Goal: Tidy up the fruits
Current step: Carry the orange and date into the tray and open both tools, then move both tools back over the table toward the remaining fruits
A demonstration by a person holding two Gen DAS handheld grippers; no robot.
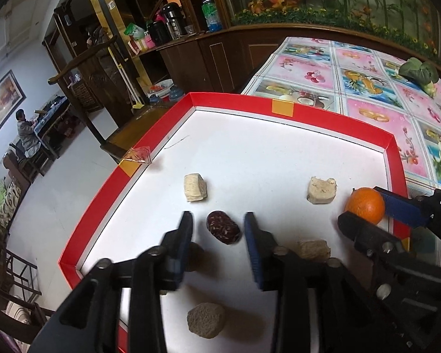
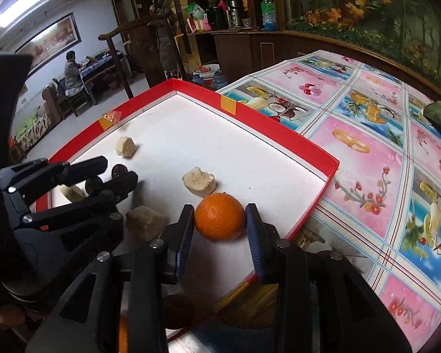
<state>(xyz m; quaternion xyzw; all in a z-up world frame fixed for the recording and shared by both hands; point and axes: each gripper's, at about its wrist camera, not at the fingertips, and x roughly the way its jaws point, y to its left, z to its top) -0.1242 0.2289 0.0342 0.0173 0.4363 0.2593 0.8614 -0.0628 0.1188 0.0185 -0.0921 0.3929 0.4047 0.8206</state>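
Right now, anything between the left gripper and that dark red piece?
Nothing visible. The dark red piece lies on the tray floor in line between the open left gripper fingers, with a gap on both sides. Beige chunks sit off to the sides.

Both wrist views close above one shared red-rimmed tray (image 1: 332,123).

One orange (image 1: 365,205), one dark red speckled piece (image 1: 223,227), five beige chunks (image 1: 194,187), one red tray (image 1: 323,119), two grippers (image 1: 217,226).
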